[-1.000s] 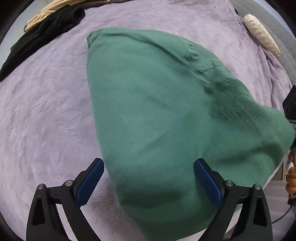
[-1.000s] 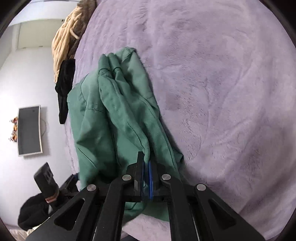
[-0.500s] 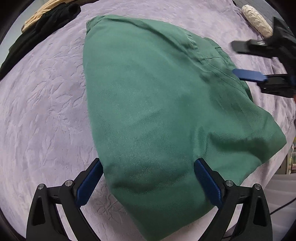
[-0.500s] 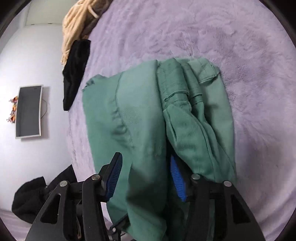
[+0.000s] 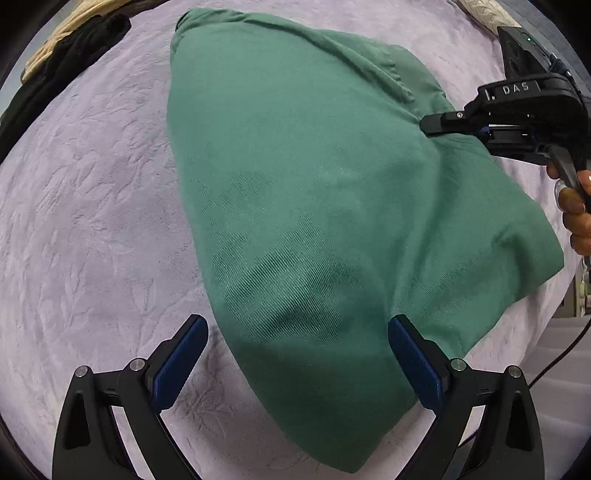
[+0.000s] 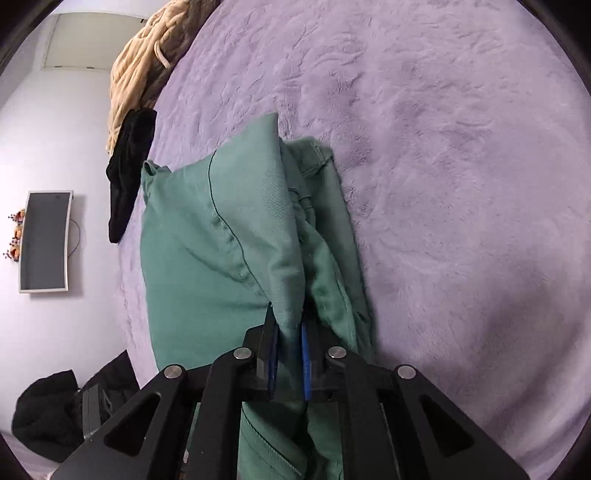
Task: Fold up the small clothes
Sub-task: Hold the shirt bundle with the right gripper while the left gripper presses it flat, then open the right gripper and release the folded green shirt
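Note:
A green garment (image 5: 314, 206) lies folded over on the lilac bed cover (image 5: 92, 221). My left gripper (image 5: 297, 354) is open, its blue pads either side of the garment's near end, above the cloth. My right gripper (image 6: 290, 350) is shut on a fold of the green garment (image 6: 229, 229) at its edge. The right gripper also shows in the left wrist view (image 5: 439, 125), pinching the cloth's far right edge.
A black garment (image 5: 62, 70) and a beige knit (image 5: 66, 26) lie at the bed's far left edge. A cream knitted item (image 5: 487, 11) lies at the far right. In the right wrist view, a wall monitor (image 6: 44, 240) and dark clothes (image 6: 48, 410) are off the bed.
My right gripper opened, moved to the garment's edge, and shut again on a fold. The garment settled flatter. My left gripper stayed open in place.

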